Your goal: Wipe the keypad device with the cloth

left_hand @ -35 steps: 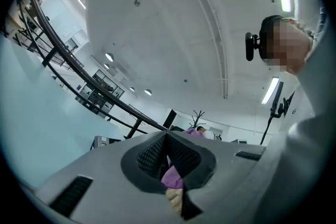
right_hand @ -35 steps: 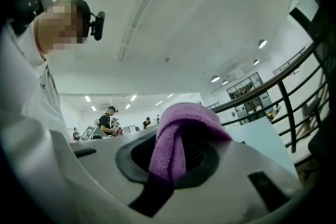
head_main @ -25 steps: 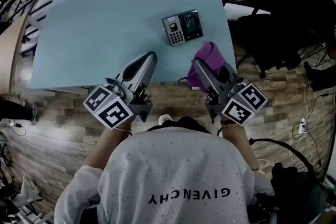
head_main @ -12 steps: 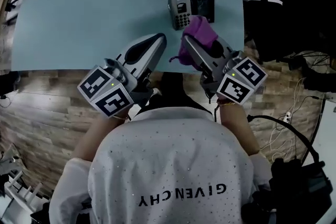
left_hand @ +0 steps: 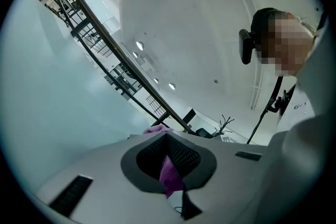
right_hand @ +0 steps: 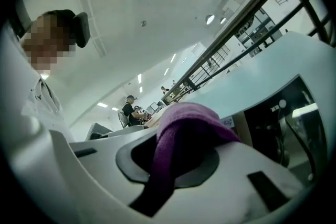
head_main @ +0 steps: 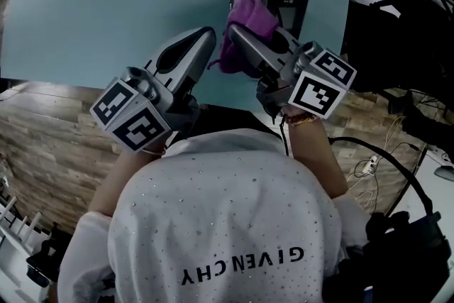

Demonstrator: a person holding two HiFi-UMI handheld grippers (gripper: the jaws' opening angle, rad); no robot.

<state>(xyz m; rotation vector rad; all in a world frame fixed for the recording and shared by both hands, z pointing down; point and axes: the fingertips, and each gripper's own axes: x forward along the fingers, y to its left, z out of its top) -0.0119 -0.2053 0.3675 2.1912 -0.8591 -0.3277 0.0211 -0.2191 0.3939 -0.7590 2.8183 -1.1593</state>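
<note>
The dark keypad device (head_main: 284,2) lies near the far right of the pale blue table (head_main: 106,10). A purple cloth (head_main: 248,19) covers its left part, with a tail hanging toward the table's near edge. My right gripper (head_main: 234,32) is shut on the cloth and holds it on the device. In the right gripper view the cloth (right_hand: 184,118) bulges between the jaws of the right gripper (right_hand: 181,136), and the device (right_hand: 278,123) is at the right. My left gripper (head_main: 204,35) hovers just left of the cloth, jaws together. The cloth (left_hand: 169,176) shows beyond the left gripper (left_hand: 168,162).
The table's near edge runs just in front of the person's body, and its right edge is close beside the device. Wooden floor (head_main: 50,131) lies to the left. Cables (head_main: 383,152) and dark chair frames (head_main: 397,25) are at the right. People sit far off (right_hand: 128,107).
My right gripper has carried the cloth forward and left onto the keypad device, which now is partly covered. The left gripper has kept its place beside it.
</note>
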